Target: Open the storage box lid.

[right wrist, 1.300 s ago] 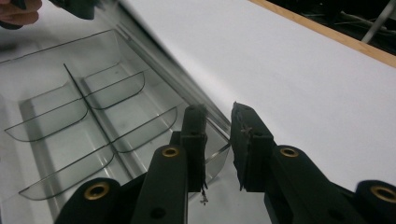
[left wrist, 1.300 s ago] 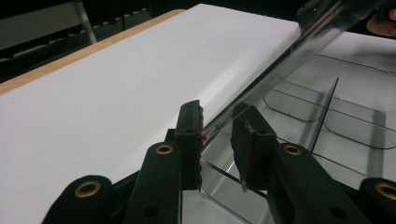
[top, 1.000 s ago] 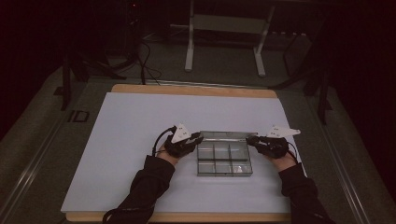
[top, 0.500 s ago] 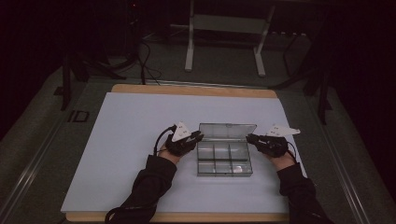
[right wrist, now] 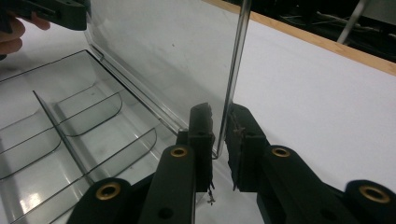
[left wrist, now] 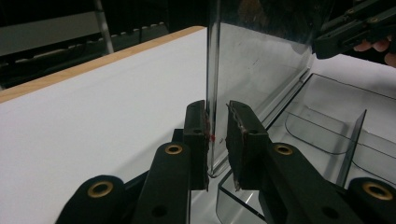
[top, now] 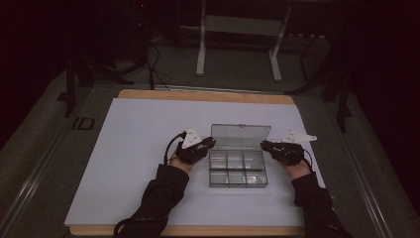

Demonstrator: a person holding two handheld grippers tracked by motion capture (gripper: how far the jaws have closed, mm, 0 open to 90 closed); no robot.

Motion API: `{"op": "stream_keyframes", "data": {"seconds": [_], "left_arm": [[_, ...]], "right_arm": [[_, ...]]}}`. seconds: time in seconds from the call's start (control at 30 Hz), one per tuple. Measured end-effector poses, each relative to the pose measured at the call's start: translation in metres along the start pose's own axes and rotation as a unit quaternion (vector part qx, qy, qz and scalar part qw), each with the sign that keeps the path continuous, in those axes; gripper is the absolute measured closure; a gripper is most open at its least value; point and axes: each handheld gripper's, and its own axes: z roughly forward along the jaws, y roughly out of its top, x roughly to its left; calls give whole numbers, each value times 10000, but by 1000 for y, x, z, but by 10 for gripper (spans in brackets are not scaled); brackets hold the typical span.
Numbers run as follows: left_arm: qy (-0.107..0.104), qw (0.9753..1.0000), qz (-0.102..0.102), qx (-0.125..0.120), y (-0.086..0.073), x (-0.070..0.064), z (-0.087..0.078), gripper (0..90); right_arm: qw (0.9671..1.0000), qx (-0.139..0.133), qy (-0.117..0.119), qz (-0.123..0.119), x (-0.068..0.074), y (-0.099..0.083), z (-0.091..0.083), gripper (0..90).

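Standing near the middle of the tabletop [top: 138, 148], slightly toward 4 o'clock, a clear plastic box [top: 238, 168] has its lid [top: 240, 136] raised upright along the 12 o'clock edge. Its base is split by clear dividers into small compartments. The left claw [top: 210, 143] sits at the lid's 9 o'clock edge; in the left gripper view its jaws straddle that edge near the lower corner, one jaw against the plastic and the other with a narrow gap, so they are close about the lid but not fully pressed. The right claw [top: 264, 145] sits at the lid's 3 o'clock edge; in the right gripper view the jaws likewise bracket the thin edge, slightly spread, with slim gaps on both sides. A white sheet covers most of the tabletop, leaving a wooden border [top: 208, 96] showing at 12 o'clock and 6 o'clock. Dark sleeves [top: 161, 193] come in from 6 o'clock. The room beyond is dim: grey floor, a pale metal stand [top: 237, 44] at 12 o'clock, and black cables [top: 153, 69] trailing at 11 o'clock
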Motion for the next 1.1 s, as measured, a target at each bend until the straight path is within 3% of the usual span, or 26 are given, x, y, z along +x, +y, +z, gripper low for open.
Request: {"op": "stream_keyframes", "data": {"seconds": [0.47,1.1], "left_arm": [[70,9996,-239,-112,-2,4,7,776],[303,9988,-380,7,-2,2,16,688]], "right_arm": [[9994,-49,-130,314,-1,-1,6,804],[9972,2,-402,626,2,-1,15,768]]}}
